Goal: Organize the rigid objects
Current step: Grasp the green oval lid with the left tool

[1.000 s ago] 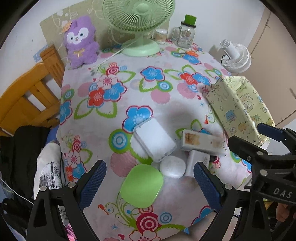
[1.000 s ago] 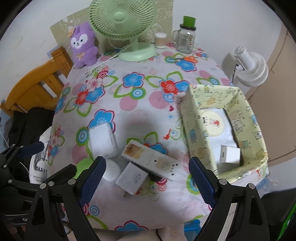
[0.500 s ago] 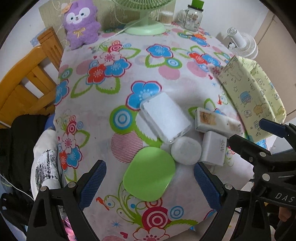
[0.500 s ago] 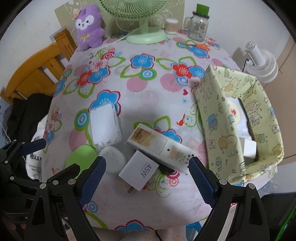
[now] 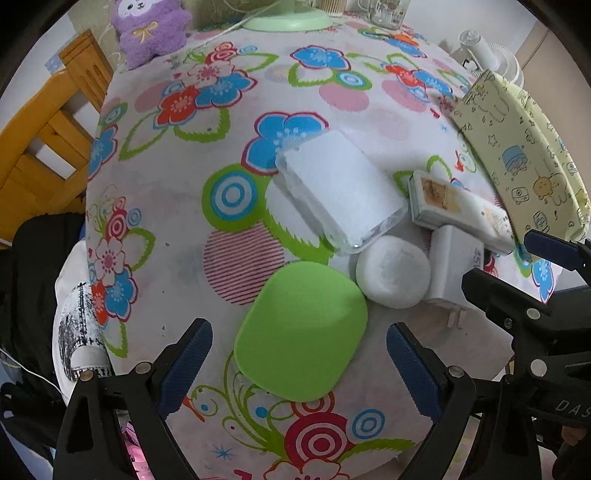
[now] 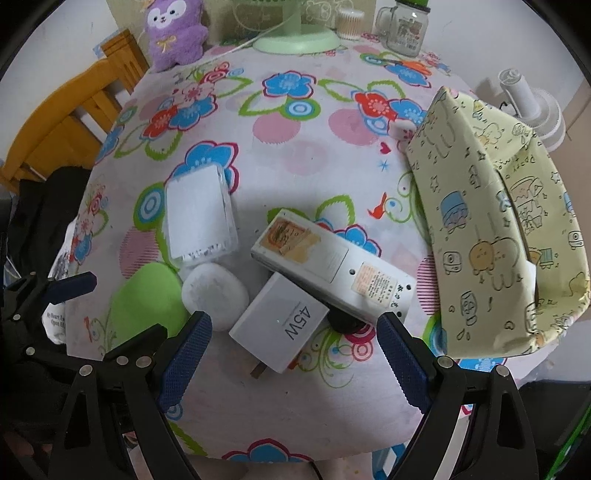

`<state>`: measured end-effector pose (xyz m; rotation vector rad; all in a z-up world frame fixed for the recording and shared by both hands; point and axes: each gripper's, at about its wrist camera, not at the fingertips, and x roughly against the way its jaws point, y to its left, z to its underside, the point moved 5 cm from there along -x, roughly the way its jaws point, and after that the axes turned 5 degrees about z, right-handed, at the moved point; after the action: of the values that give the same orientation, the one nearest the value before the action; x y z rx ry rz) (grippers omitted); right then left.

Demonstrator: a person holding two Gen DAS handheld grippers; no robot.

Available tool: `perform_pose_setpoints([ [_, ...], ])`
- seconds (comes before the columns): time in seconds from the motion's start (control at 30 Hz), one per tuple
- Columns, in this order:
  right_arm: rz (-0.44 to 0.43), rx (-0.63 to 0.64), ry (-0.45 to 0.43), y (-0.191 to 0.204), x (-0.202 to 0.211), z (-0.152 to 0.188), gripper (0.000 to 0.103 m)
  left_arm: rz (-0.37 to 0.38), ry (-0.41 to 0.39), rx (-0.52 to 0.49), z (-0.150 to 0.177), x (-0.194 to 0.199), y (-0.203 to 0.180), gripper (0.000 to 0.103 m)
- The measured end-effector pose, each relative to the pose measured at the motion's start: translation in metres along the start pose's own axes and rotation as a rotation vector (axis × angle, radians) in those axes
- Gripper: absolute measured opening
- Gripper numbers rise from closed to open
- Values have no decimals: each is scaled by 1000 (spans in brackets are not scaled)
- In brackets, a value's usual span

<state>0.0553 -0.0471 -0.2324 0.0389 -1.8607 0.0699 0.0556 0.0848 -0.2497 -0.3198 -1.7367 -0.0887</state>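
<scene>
Left wrist view: our left hand-held gripper (image 5: 299, 363) gapes wide and empty above the flat green rounded plastic case (image 5: 301, 332). Ahead, four white items still crowd the bench (image 5: 177, 236); sorting looks barely begun.

At the far edge of the flower-print tabletop (image 6: 295, 155) I saw a purple plush toy (image 6: 173, 31), a pale green fan base (image 6: 297, 42) and a glass mug-jar (image 6: 402, 33). An orange wooden chair (image 5: 44, 147) stood left, a white fan (image 6: 532, 110) right.
</scene>
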Motion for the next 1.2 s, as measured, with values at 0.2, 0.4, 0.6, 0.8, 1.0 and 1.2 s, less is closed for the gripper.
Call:
perform_pose_setpoints([
  [0.2,2,8,33,3,-15,2,93,7,34,1,5,-13,1,97],
  [0.4,8,15,68,4,-28,6,93,0,58,-8,9,-24,-1,97],
  [0.6,12,24,93,6,-38,7,93,-14,66,-19,6,-33,-5,96],
  [0.8,9,30,104,7,-44,6,93,-47,60,-18,9,-40,-11,95],
  [1.0,11,15,130,4,-51,9,93,-45,45,-28,10,-39,-13,89],
  [1.2,32,15,119,6,-55,7,94,-44,38,-26,10,-34,-18,87],
])
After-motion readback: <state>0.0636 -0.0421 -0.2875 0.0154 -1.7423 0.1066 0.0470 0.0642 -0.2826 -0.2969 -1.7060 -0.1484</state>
